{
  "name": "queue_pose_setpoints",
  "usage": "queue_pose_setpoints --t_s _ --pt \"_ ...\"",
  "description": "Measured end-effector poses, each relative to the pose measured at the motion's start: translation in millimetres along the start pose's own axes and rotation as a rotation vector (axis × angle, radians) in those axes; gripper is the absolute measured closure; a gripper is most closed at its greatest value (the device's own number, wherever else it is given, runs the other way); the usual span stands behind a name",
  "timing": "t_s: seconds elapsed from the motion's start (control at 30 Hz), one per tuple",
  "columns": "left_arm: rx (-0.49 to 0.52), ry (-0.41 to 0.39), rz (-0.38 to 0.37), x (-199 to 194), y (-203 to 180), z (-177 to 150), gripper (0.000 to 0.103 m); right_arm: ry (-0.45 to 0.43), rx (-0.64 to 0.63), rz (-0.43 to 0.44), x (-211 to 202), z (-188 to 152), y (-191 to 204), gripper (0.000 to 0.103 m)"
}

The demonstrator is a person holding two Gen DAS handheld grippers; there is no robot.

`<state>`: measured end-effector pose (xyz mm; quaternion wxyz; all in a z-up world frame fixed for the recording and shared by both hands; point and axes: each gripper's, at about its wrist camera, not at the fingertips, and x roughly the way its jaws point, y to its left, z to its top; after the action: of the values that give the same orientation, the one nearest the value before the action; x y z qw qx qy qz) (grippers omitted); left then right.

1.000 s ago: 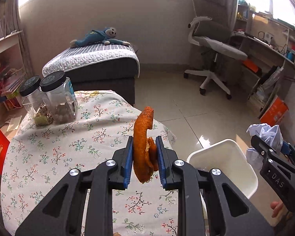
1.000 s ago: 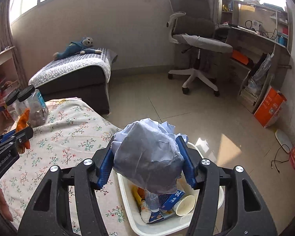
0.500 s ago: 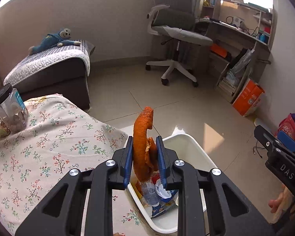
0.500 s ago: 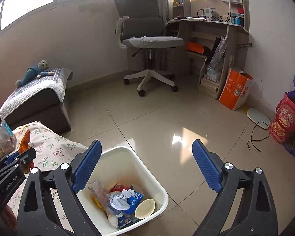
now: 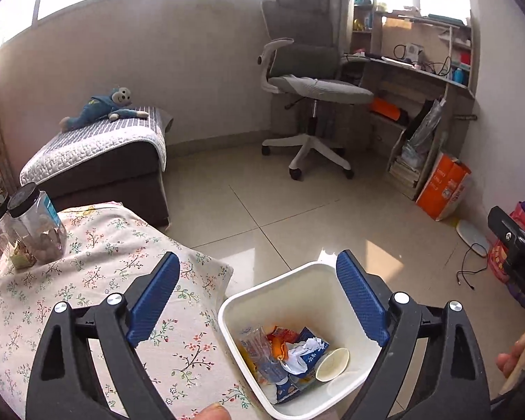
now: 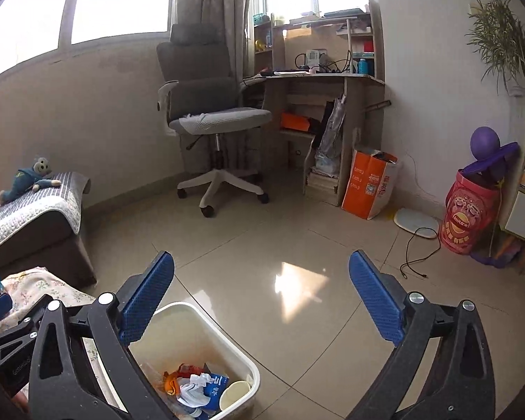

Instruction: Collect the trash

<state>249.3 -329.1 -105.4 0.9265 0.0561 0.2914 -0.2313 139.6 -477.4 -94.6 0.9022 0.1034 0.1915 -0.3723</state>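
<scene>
A white trash bin (image 5: 290, 281) stands on the floor beside the table; it also shows in the right wrist view (image 6: 192, 318). It holds an orange peel (image 5: 278, 346), crumpled paper (image 5: 302, 348), a paper cup (image 5: 331, 364), a blue carton and a plastic bottle. My left gripper (image 5: 257, 294) is open and empty, above the bin's near-left rim. My right gripper (image 6: 262, 295) is open and empty, over the floor to the right of the bin. Its body shows at the right edge of the left wrist view (image 5: 518, 255).
A table with a floral cloth (image 5: 87, 280) is left of the bin, with two black-lidded jars (image 5: 35, 224) at its back. A grey couch with a toy monkey (image 5: 101, 147), an office chair (image 5: 308, 105), a desk, an orange bag (image 6: 371, 185) and a cable on the tiled floor surround the spot.
My left gripper opened and the orange peel dropped into the bin. My right gripper, open since half a second ago after dropping the paper wad, swung further right.
</scene>
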Motion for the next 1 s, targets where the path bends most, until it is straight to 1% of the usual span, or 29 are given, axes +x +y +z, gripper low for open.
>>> queue_pose_setpoints --t_s 0.07,0.17,0.27,0.4,0.53,0.6,0.77,0.93,1.0 --pt "-0.026 -0.042 0.042 -16.4 12.7 3.8 0.007 -0.010 -0.004 0.038 -9.6 0.7 11.1 0.007" --pt "-0.073 -0.106 0.107 -41.8 35.5 7.1 0.007 -0.034 -0.012 0.070 -27.2 2.4 29.8 0.007" --pt "-0.122 -0.157 0.151 -65.2 60.4 10.3 0.007 -0.046 -0.020 0.142 -44.5 4.7 51.4 0.007" --pt "-0.146 -0.171 0.199 -90.5 93.2 11.6 0.007 -0.052 -0.027 0.225 -66.0 9.1 80.0 0.007" --pt "-0.174 -0.196 0.262 -117.1 126.9 9.3 0.007 -0.078 -0.040 0.277 -87.4 8.6 109.7 0.007" --pt "-0.195 -0.207 0.293 -129.7 143.9 6.3 0.007 -0.075 -0.061 0.295 -95.4 6.0 125.1 0.007" --pt "-0.219 -0.201 0.353 -151.2 178.9 -0.6 0.007 -0.095 -0.096 0.352 -115.8 -2.0 157.7 0.007" --pt "-0.260 -0.175 0.380 -165.0 209.8 -8.8 0.007 -0.136 -0.096 0.393 -132.6 -7.5 176.9 0.007" --pt "-0.264 -0.164 0.393 -169.4 219.1 -12.6 0.007 -0.139 -0.107 0.406 -135.9 -10.5 184.5 0.007"
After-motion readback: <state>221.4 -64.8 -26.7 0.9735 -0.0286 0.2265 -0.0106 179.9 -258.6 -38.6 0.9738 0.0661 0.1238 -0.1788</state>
